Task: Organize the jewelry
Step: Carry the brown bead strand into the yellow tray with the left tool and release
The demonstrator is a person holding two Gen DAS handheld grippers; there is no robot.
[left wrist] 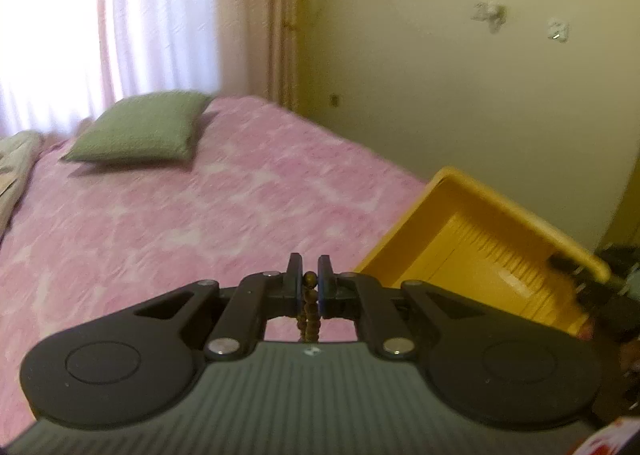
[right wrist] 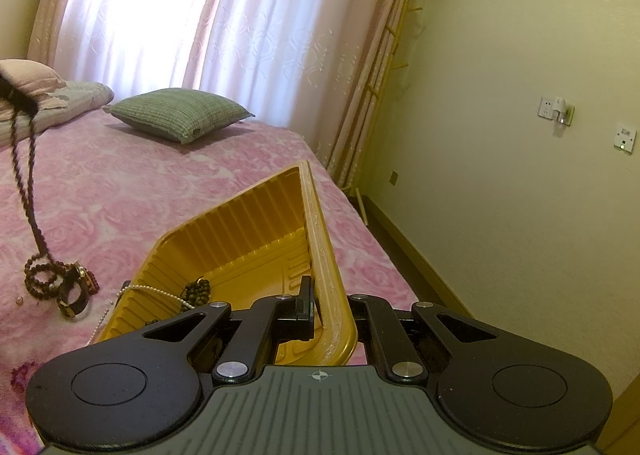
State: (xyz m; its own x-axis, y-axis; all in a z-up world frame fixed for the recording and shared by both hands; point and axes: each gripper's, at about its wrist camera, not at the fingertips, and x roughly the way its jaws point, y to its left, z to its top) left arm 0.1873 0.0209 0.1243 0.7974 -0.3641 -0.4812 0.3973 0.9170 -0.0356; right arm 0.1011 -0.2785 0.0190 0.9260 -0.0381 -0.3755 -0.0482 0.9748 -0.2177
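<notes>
My left gripper (left wrist: 309, 281) is shut on a brown bead necklace (left wrist: 309, 311), held above the pink bed. In the right wrist view the left gripper (right wrist: 18, 99) shows at far left and the necklace (right wrist: 30, 183) hangs from it down to the bed. My right gripper (right wrist: 326, 305) is shut on the rim of a yellow tray (right wrist: 320, 223), tilting it up. The tray (left wrist: 472, 239) also shows at right in the left wrist view. A dark bead bracelet (right wrist: 197, 291) lies in the tray; a pearl necklace (right wrist: 148, 289) drapes over its edge.
Bead bracelets (right wrist: 40, 279) and a black strap watch (right wrist: 74, 293) lie on the pink bedspread (right wrist: 140, 183). A green pillow (right wrist: 178, 113) lies near the curtained window. The wall and the floor gap are to the right of the bed.
</notes>
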